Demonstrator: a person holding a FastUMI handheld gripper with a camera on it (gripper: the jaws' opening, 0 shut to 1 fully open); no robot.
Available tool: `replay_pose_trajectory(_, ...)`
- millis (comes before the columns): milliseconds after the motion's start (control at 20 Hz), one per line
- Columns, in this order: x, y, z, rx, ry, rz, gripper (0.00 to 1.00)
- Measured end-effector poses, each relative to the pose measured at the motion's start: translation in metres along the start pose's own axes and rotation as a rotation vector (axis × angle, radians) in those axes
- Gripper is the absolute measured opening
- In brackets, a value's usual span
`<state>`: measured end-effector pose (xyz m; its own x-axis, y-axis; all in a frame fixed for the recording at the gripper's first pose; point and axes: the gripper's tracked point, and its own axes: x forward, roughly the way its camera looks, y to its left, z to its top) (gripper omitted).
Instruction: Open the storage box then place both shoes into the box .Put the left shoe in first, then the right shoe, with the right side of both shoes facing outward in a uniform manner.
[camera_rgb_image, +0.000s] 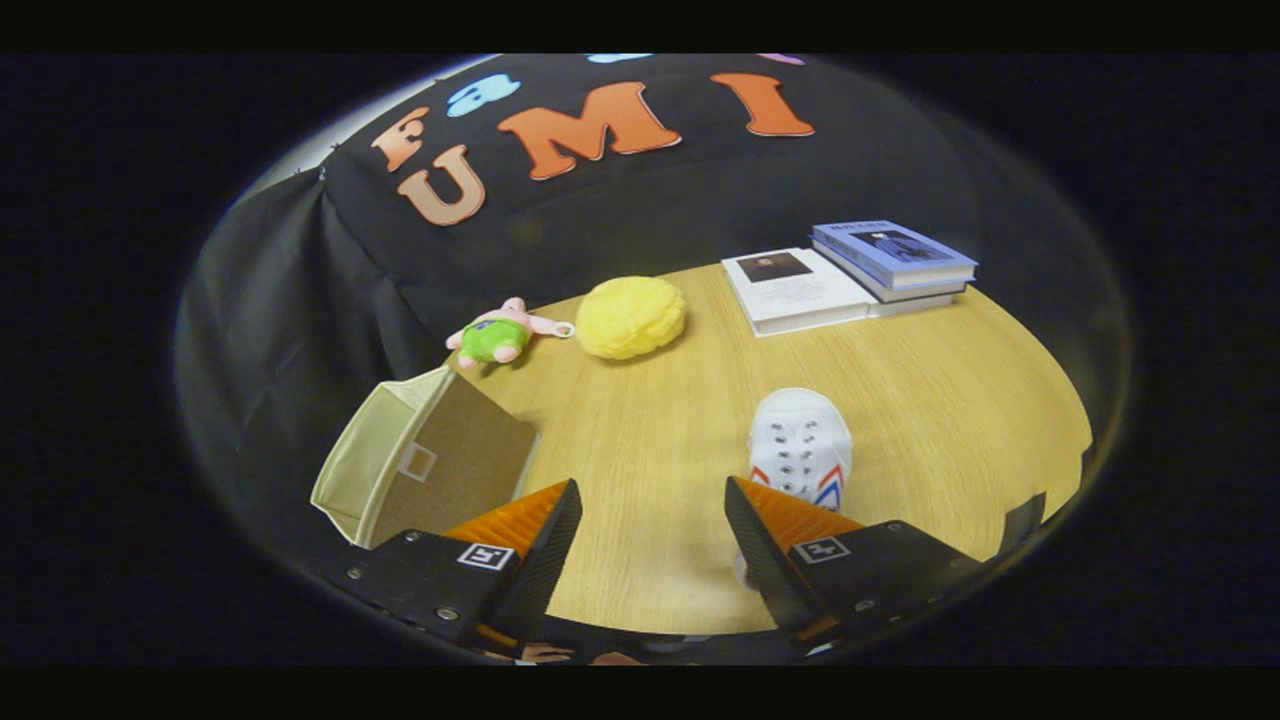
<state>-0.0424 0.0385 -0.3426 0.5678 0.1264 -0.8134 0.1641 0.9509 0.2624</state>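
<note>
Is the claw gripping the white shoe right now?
No: the claw is open with bare table between its fingers, and the white shoe sits just ahead of one finger, ungripped.

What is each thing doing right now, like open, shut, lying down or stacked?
gripper: open, holding nothing
box: open, tipped, nothing seen inside
shoe: upright on the table, partly behind one finger
books: closed, stacked
plush toy: lying down
yellow ball: resting on the table
</note>
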Motion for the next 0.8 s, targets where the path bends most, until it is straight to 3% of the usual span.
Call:
replay_pose_trajectory(200, 0.003, -0.056, -0.020, 0.001, 0.054, -0.093, 0.86)
replay_pose_trajectory(650, 0.014, -0.095, -0.053, 0.069, 0.119, -0.064, 0.86)
replay_pose_trajectory(800, 0.019, -0.096, -0.058, 0.101, 0.150, -0.048, 0.77)
